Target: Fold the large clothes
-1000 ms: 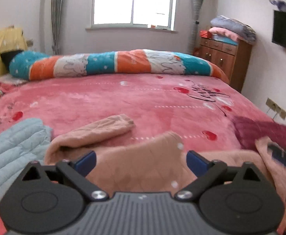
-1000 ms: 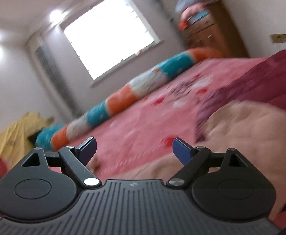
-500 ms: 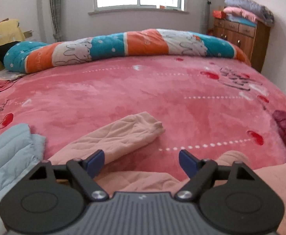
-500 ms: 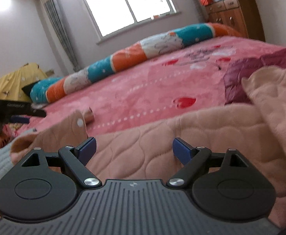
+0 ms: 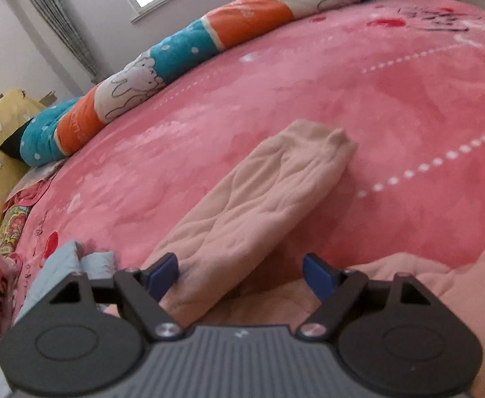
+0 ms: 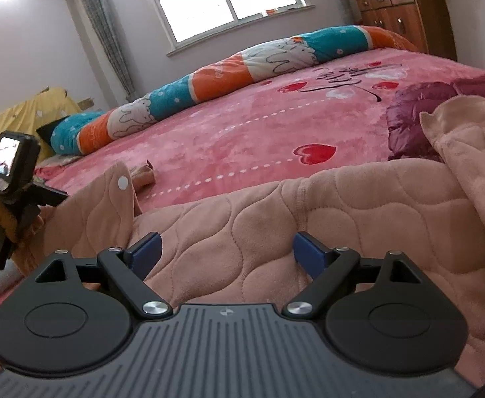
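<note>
The peach quilted garment (image 6: 325, 205) lies spread across the near part of the bed (image 5: 275, 99), its left sleeve (image 5: 262, 199) stretched out flat over the pink cover. My left tongs (image 5: 241, 273) stand apart, one finger on each side of the sleeve near the shoulder, nothing clamped. My right tongs (image 6: 226, 248) also stand apart, low over the garment body, gripping nothing. A flap of the same fabric (image 6: 468, 139) is turned up at the right.

Step in hand, as I judge it: positioning for the sleeve fold. The next move calls for closing the left tongs on the sleeve and carrying it inward across the body, while the right tongs pin or smooth the body so the fabric does not drag.
</note>
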Available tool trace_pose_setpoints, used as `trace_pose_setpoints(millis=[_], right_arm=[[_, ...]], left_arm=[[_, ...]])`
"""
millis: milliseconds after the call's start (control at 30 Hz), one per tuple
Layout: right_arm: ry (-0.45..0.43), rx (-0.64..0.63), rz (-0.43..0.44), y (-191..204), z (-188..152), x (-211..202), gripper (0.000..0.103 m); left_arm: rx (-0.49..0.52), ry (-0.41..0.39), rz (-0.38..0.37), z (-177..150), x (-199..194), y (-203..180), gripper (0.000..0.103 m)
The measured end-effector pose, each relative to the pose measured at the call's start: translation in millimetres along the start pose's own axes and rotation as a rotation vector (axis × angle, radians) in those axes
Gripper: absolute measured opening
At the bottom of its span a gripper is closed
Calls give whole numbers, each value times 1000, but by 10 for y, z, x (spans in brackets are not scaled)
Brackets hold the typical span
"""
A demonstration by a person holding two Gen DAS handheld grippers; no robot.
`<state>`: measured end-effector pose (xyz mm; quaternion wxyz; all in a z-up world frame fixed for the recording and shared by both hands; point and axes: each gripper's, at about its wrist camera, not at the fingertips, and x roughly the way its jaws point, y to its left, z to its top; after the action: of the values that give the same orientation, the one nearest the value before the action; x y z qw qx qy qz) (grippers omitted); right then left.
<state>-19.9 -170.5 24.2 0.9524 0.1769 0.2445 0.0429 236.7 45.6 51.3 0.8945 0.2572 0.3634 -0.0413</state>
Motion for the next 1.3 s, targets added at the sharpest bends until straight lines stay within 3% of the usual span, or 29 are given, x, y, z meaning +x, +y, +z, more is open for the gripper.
trace_pose_setpoints(millis=[100, 133, 167, 200, 367, 667, 900, 967, 1067, 1200, 1300], right_arm=[[4, -37, -13, 53, -30, 38, 103], [6, -46, -16, 63, -38, 33, 103], [7, -51, -17, 69, -47, 22, 103], [8, -52, -18, 70, -52, 14, 103], [6, -41, -7, 61, -42, -1, 103], [-1, -101, -28, 152, -95, 45, 103], [-9, -156, -36, 226, -121, 68, 103], [-2, -188, -27, 278, -128, 79, 103], [14, -264, -28, 374, -163, 132, 103], [31, -311, -41, 404, -166, 188, 103], [44, -289, -28, 342, -134, 218, 103]], left_arm=[[14, 17, 13, 41, 81, -14, 75], [20, 21, 18, 55, 100, -14, 63], [16, 21, 28, 74, 126, 4, 39], [13, 21, 51, 88, 135, 10, 31], [-57, -76, 99, 172, 10, 242, 16], [-247, -294, 388, 439, -598, 1418, 9], [-376, -398, 467, 521, -1038, 2255, 9], [-454, -381, 464, 406, -1011, 2433, 9], [-475, -313, 501, 118, -808, 2490, 6], [-515, -220, 476, -329, -565, 2420, 6], [-548, -215, 427, -575, -603, 2376, 8]])
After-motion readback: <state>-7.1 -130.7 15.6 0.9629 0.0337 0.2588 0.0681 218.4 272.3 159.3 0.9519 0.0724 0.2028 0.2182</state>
